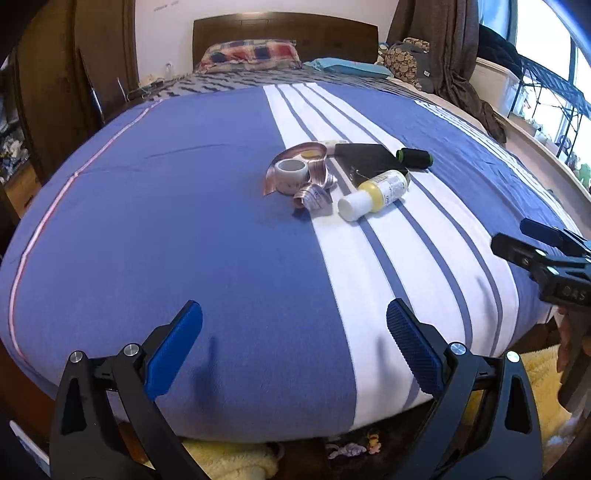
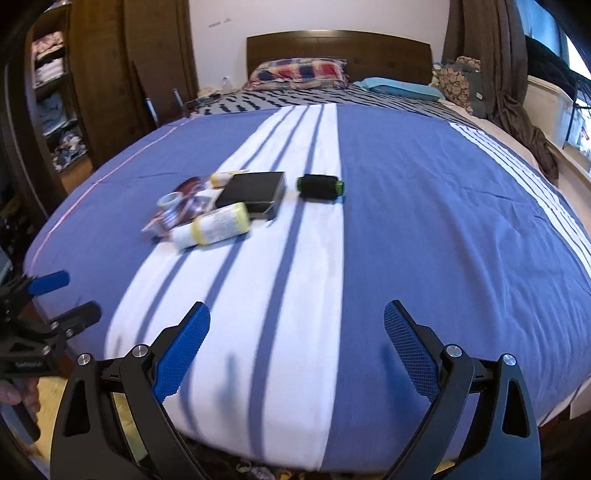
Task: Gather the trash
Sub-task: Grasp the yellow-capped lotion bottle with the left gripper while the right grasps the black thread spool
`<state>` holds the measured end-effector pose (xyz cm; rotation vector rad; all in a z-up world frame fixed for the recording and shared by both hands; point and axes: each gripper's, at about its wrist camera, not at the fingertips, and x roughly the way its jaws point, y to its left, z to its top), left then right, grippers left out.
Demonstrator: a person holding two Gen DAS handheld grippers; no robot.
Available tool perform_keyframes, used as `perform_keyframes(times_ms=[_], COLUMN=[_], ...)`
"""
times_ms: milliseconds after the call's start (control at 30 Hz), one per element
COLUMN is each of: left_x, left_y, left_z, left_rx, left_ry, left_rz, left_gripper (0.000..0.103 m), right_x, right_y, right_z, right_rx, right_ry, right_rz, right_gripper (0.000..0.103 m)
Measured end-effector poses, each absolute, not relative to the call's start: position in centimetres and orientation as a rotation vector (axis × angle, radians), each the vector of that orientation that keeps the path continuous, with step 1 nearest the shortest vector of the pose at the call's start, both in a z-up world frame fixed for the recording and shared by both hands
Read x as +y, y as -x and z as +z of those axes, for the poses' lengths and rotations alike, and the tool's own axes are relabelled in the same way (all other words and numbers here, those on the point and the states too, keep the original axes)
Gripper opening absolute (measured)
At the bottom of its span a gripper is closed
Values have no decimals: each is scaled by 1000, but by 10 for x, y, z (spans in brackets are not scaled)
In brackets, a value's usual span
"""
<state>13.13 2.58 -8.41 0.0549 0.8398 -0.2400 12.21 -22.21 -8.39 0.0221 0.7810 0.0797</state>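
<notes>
My left gripper [image 1: 294, 325] sits at the bottom of its frame with both blue pads spread wide and nothing between them, poised over the near end of the bed [image 1: 166, 221]. My right gripper [image 2: 297, 325] is spread just as wide, also holding nothing, above the white stripes of the blue cover. In the left view the right gripper shows at the right edge of the frame; in the right view the left one shows at the lower left edge.

The trash lies in a small cluster on the bed, a little above the middle of the left frame, well apart from both grippers. A white tape roll [image 1: 291, 171] stands on curled pink ribbon [image 1: 314, 195]. Just right of it a yellow bottle [image 1: 375, 195] with a white cap lies on its side, its end against a flat black box [image 1: 364, 157]. A dark thread spool [image 1: 413, 158] with green ends lies just beyond the box, right of it. A pale object peeks out behind the box; I cannot tell what it is.

At the top of the frame a plaid pillow [image 1: 251, 55] rests against the wooden headboard [image 1: 284, 26].
</notes>
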Motion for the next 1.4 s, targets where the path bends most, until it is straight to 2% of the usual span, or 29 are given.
perform_keyframes(times_ms=[267,333,400,467,1133,1200,1300,1400], left_x=[-5,-14,-23,-32,-67,-69,-74,-77], left_y=[-158,-165,-173,-182,-246,-249,-251,-251], left_z=[-92,-94,-96,-100,-108,-107,-107,-107], left_rx=[854,856,864,879,881,877,873,870], left_ry=[-58,-59,-54,-44,-80,-89,-101,-108], left_rz=[-327,-352,-381,-416,-437,-443,-455,-465], left_gripper=[94,88,75,68,68,65,57,40], right_x=[-240,-244,-250,-254,-240,-235,-229,-226], right_y=[-165,-172,-181,-189,-292,-299,-305,-303], right_z=[-102,-104,-107,-109,-113,-114,-113,-110], right_rx=[832,839,851,858,939,940,933,917], right_ry=[-23,-31,-46,-53,9,21,33,42], right_rz=[6,0,-4,-8,53,73,107,134], right_gripper=[95,95,95,94,93,93,79,54])
